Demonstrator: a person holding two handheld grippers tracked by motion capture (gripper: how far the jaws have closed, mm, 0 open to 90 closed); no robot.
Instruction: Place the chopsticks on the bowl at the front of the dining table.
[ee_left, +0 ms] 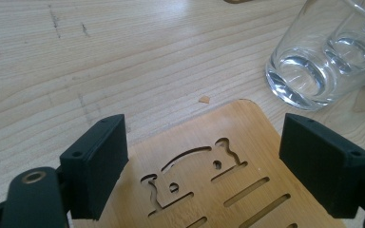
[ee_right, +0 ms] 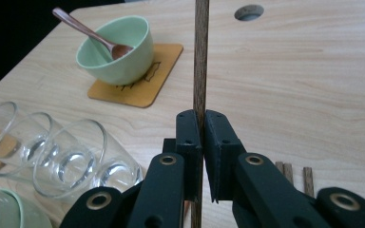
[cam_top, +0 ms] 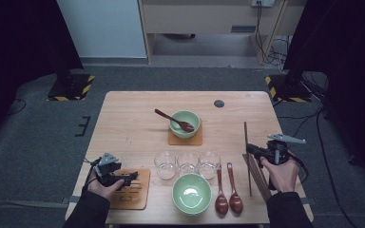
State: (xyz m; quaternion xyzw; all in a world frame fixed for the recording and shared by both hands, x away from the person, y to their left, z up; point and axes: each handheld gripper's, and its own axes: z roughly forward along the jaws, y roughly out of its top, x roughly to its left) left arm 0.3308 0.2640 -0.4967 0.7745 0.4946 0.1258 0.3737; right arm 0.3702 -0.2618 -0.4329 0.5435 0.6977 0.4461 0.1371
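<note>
My right gripper [ee_right: 203,118] is shut on a thin dark wooden chopstick [ee_right: 200,57], which stands almost upright between the jaws. In the high view this gripper [cam_top: 249,148] is at the table's right side, with the chopstick [cam_top: 245,135] pointing away from me. More chopsticks [cam_top: 257,175] lie on the table beneath it. My left gripper [ee_left: 204,137] stands open over the corner of a bamboo coaster [ee_left: 247,142] with cut-out slots and touches nothing. From above, that gripper [cam_top: 132,178] is at the front left, over the coaster [cam_top: 135,194].
A green bowl [cam_top: 185,122] with a wooden spoon [cam_top: 168,116] sits on a coaster [cam_top: 197,140] mid-table. Three glasses [cam_top: 187,163] stand in a row before it. An empty green bowl [cam_top: 191,192] and two spoons [cam_top: 228,190] lie near the front edge. A round hole [cam_top: 219,103] is at the back.
</note>
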